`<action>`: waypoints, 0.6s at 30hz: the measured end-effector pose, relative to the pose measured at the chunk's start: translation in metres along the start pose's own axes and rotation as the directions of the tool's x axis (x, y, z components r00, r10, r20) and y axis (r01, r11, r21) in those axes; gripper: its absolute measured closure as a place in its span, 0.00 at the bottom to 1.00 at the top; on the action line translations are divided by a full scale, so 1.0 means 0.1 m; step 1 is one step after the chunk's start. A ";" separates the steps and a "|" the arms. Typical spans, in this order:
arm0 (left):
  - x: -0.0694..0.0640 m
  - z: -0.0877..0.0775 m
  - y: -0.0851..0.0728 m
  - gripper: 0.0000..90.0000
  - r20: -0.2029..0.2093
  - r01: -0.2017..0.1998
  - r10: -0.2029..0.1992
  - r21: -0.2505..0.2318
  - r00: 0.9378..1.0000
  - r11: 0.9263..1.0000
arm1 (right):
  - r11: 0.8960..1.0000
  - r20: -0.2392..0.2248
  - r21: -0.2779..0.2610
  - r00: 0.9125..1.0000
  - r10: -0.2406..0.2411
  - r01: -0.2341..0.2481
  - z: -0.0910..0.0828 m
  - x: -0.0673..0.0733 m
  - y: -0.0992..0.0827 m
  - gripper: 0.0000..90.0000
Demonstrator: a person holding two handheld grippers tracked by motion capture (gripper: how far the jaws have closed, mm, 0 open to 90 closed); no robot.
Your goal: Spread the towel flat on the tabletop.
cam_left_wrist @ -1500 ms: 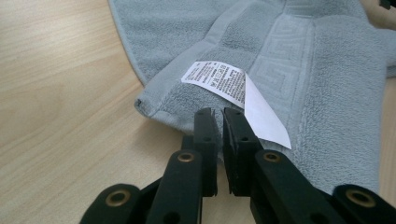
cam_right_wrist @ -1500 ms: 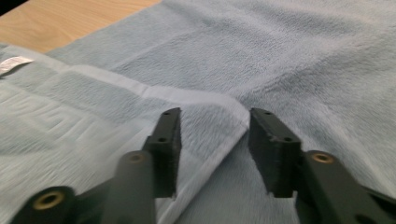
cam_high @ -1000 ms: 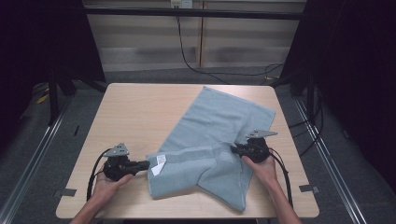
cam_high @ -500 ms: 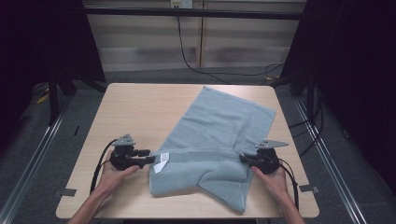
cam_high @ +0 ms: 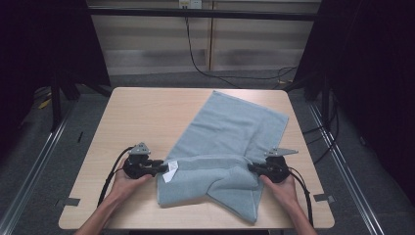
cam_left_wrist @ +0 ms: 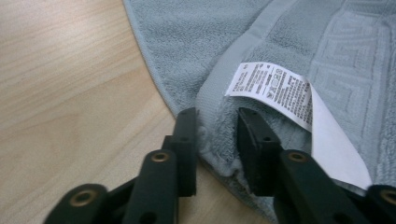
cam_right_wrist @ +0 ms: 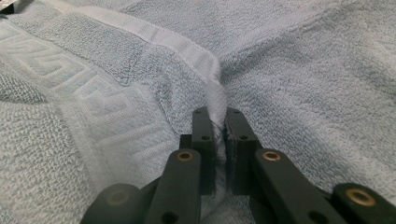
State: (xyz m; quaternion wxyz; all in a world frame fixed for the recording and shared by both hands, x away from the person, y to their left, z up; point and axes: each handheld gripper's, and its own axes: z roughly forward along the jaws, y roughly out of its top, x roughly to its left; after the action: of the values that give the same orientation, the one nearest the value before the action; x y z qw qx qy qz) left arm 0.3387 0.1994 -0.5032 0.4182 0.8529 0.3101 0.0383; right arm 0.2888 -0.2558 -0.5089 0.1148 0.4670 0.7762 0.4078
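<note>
Nearest, two forearms enter from the bottom edge of the high view, cut off below the elbows. The left hand [cam_high: 128,180] carries the left gripper [cam_high: 159,167], the right hand [cam_high: 280,187] the right gripper [cam_high: 252,168], and both sit low over the near half of the desk [cam_high: 142,117].

In the left gripper view the jaws stand part-way apart around the thick folded corner of the pale blue towel [cam_left_wrist: 289,42]. They have just been closing, with the hem between them; the left pad touches the cloth, but whether both press on it is hard to tell. A white care label [cam_left_wrist: 275,88] hangs from the hem just beside the right jaw, its print too small to read and its lower end cut off behind that jaw.

In the right gripper view the jaws are clenched on a raised pinch of the towel's [cam_right_wrist: 116,116] border, the white hem squeezed upright between the pads. The cloth under the pinch is hidden by the jaws.

Farther off, in the high view, the towel [cam_high: 235,132] lies slantwise across the desk, its near part folded over on itself in a roll between the two grippers, which hides the layers beneath. Its far corner reaches near the desk's back right edge. Beyond, cables [cam_high: 195,58] trail down a dim wall.
</note>
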 end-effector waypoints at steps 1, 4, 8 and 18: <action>-0.02 -0.01 0.00 0.83 0.005 -0.001 0.001 0.002 1.000 1.000 | 1.000 0.000 0.000 1.000 0.002 -0.002 0.00 0.00 0.00 0.94; -0.05 -0.08 0.02 0.87 0.008 -0.009 0.009 -0.022 1.000 1.000 | 1.000 -0.002 -0.002 1.000 -0.005 0.005 0.00 0.00 0.00 0.94; -0.07 -0.22 0.09 0.88 0.033 0.003 0.000 -0.093 0.999 0.996 | 1.000 -0.002 0.011 1.000 -0.005 0.005 0.00 0.00 0.01 0.94; 0.04 0.32 0.24 0.88 0.044 0.025 -0.025 -0.008 0.999 1.000 | 1.000 -0.022 0.029 1.000 0.010 -0.010 0.09 -0.04 0.10 0.95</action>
State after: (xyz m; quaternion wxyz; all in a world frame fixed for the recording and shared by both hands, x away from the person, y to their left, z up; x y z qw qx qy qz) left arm 0.3647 0.1685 -0.5071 0.4291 0.8478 0.3112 0.0158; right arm 0.3024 -0.2522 -0.5077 0.0975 0.4680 0.7807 0.4024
